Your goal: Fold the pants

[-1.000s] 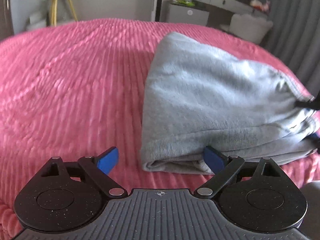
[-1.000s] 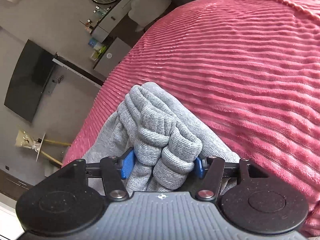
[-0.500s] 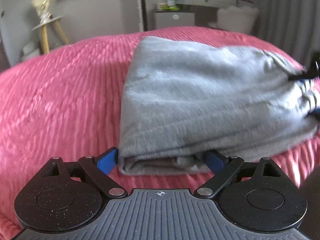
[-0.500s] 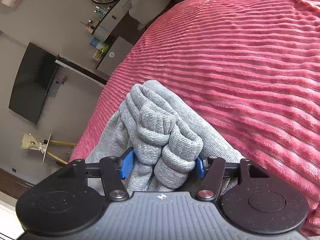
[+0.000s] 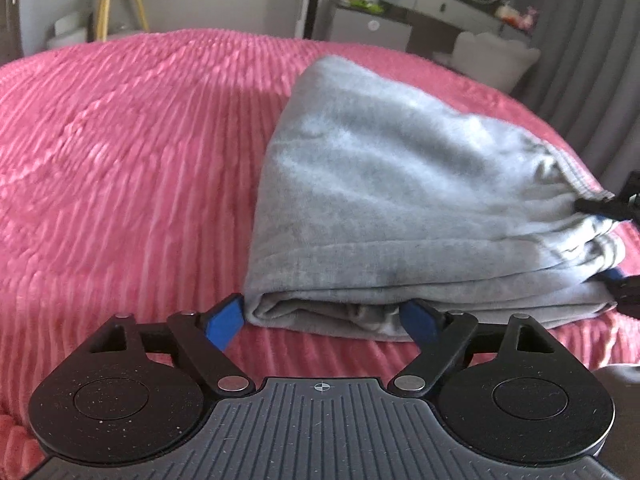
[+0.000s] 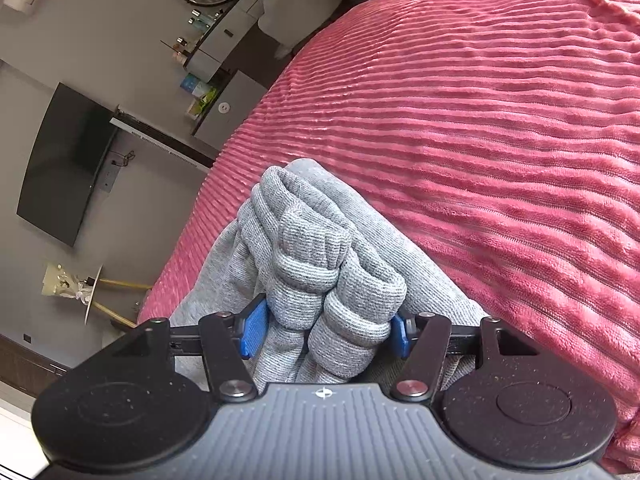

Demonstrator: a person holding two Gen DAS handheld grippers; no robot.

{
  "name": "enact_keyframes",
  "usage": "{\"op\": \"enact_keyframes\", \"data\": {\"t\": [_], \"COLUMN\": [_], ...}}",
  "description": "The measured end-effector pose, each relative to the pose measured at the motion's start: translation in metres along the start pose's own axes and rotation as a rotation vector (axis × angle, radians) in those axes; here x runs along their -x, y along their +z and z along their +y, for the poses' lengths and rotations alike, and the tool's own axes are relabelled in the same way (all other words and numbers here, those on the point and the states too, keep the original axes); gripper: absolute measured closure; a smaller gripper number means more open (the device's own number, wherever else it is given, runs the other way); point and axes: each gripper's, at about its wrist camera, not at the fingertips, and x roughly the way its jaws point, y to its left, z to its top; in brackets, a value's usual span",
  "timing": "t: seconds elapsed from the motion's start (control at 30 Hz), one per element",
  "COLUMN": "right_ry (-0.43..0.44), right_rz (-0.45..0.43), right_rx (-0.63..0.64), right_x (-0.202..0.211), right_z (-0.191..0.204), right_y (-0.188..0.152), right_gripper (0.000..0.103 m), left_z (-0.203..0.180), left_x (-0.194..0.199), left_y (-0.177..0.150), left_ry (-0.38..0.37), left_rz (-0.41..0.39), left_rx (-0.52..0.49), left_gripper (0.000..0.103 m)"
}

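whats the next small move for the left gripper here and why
Probably ease the left gripper forward a touch and close it on the near folded edge of the pants. Its jaws have just been closing but remain open, straddling that edge without pinching it, while the right gripper already clamps the bunched cuffs on the pink bedspread.

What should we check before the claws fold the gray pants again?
1. Right claw squeezing the bunched cuffs: ok.
2. Left claw gripping the pants: not ok; its jaws have just been closing, but only around the near folded corner, pads not pressing yet.
3. Pants lying folded on the pink bedspread: ok.
4. Bare bedspread beside the pants: ok.
5. Layers lined up evenly inside: cannot tell.
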Motion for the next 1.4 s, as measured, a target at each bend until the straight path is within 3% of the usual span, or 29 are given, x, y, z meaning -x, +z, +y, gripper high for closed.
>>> {"op": "enact_keyframes", "data": {"t": [0.23, 0.47, 0.67, 0.7, 0.83, 0.87, 0.9, 0.93, 1.03, 1.23, 1.3, 1.37, 1.4], "right_ry": [-0.005, -0.002, 0.004, 0.005, 0.003, 0.004, 0.006, 0.008, 0.016, 0.040, 0.054, 0.028, 0.010], "right_rz": [-0.002, 0.000, 0.003, 0.002, 0.003, 0.004, 0.005, 0.006, 0.012, 0.015, -0.015, -0.066, -0.094], "right_rx": [0.002, -0.002, -0.009, -0.010, -0.007, -0.007, -0.010, -0.013, -0.021, -0.050, -0.039, 0.001, 0.047], "right_x": [0.000, -0.001, -0.001, -0.001, -0.001, -0.001, -0.001, -0.001, 0.000, 0.004, 0.014, 0.027, 0.031], "right_z": [0.003, 0.003, 0.000, -0.001, -0.001, -0.001, -0.001, -0.002, -0.005, -0.010, -0.010, -0.005, -0.001], "right_y": [-0.001, -0.001, 0.001, 0.001, 0.001, 0.001, 0.001, 0.002, 0.004, 0.006, 0.007, 0.009, 0.009], "right_gripper": [0.043, 0.043, 0.043, 0.043, 0.043, 0.043, 0.043, 0.043, 0.043, 0.040, 0.030, 0.027, 0.026], "left_z": [0.004, -0.025, -0.016, -0.013, 0.006, 0.009, 0.011, 0.017, 0.044, 0.040, 0.042, 0.049, 0.051], "left_x": [0.001, -0.005, -0.009, -0.011, -0.015, -0.014, -0.011, -0.012, -0.007, 0.035, 0.052, 0.068, 0.073], "left_y": [0.000, -0.009, 0.000, 0.001, 0.003, 0.004, 0.004, 0.005, 0.009, 0.021, 0.027, 0.037, 0.043], "left_ry": [-0.057, 0.020, 0.103, 0.132, 0.126, 0.150, 0.240, 0.319, 0.212, 0.183, 0.209, 0.274, 0.271], "left_rz": [-0.014, -0.042, -0.123, -0.115, -0.056, -0.062, -0.074, -0.060, 0.021, -0.003, -0.062, -0.142, -0.193], "left_rx": [0.040, -0.152, -0.075, -0.058, 0.071, 0.087, 0.099, 0.101, 0.254, 0.224, 0.225, 0.231, 0.231], "left_gripper": [0.011, 0.009, 0.011, 0.009, 0.009, 0.009, 0.025, 0.018, 0.016, 0.016, 0.016, 0.012, 0.011]}}
